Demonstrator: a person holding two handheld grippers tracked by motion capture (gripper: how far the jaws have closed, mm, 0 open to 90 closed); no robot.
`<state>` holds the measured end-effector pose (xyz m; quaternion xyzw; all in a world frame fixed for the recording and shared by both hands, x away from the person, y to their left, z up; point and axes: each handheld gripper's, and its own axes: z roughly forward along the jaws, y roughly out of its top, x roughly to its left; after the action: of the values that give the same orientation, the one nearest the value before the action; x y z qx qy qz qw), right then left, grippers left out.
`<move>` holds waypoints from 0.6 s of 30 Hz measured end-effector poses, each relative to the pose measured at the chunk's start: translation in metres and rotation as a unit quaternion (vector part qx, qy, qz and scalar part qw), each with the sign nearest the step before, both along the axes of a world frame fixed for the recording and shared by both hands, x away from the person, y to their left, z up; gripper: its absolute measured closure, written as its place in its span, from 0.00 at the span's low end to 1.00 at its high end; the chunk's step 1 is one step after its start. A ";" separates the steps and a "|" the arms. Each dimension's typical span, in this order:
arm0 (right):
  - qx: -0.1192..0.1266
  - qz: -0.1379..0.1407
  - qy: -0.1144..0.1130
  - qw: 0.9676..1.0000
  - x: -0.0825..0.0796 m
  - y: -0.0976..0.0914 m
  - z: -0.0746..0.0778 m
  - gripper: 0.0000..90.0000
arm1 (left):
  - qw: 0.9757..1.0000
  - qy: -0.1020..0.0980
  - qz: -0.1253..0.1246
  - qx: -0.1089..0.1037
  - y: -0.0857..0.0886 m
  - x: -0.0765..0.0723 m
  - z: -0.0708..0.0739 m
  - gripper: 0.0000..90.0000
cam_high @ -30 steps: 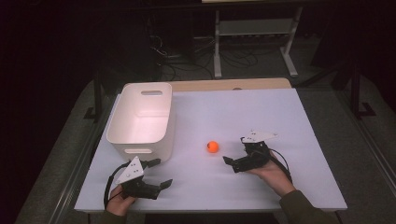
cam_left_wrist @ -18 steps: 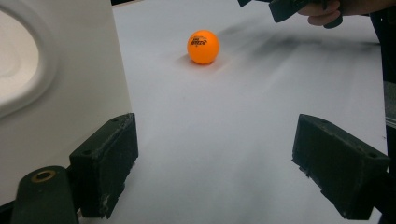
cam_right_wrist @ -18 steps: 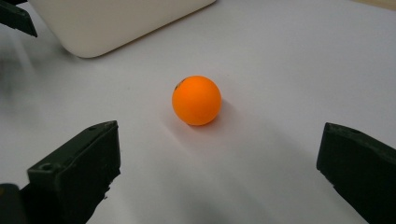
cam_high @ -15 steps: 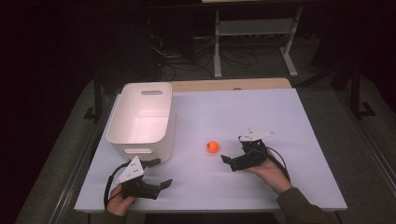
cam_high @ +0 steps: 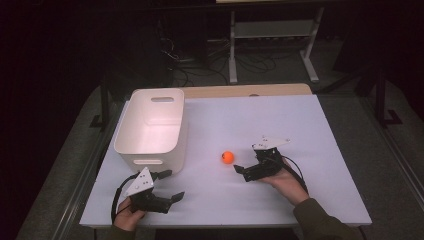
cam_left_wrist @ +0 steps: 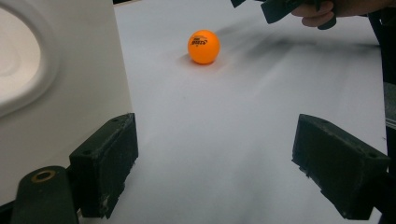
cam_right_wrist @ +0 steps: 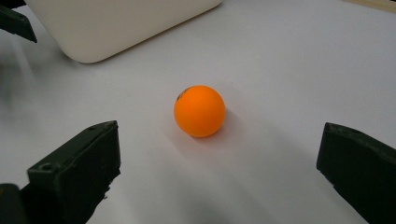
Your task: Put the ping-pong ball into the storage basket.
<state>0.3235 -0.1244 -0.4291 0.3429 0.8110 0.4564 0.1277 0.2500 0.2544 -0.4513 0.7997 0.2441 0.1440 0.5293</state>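
- The print on the orange ball point(cam_left_wrist: 203, 46) was too small to read.
- The white bin point(cam_right_wrist: 116, 23) was cut off by the top edge in the right gripper view.

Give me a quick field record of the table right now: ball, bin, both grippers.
ball: orange ball, resting on the white table, free of both grippers
bin: white bin, upright on the table's left side, nothing visible inside
right gripper: right gripper, open, aimed at the ball from close by, not touching it
left gripper: left gripper, open, low at the near left, beside the bin's front end
likely next move: right gripper probably closes on the ball
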 end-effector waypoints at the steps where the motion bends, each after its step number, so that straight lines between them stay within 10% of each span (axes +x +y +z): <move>1: 0.000 0.001 0.000 1.000 0.000 0.000 0.000 0.00 | 1.000 0.000 0.000 0.000 0.000 0.000 0.000 0.16; 18: 0.001 0.005 -0.001 1.000 0.007 0.012 0.002 0.00 | 1.000 0.002 0.001 -0.002 0.000 0.001 0.000 0.16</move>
<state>0.3305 -0.1124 -0.4273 0.3382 0.8122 0.4583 0.1261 0.2506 0.2549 -0.4513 0.7989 0.2458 0.1426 0.5301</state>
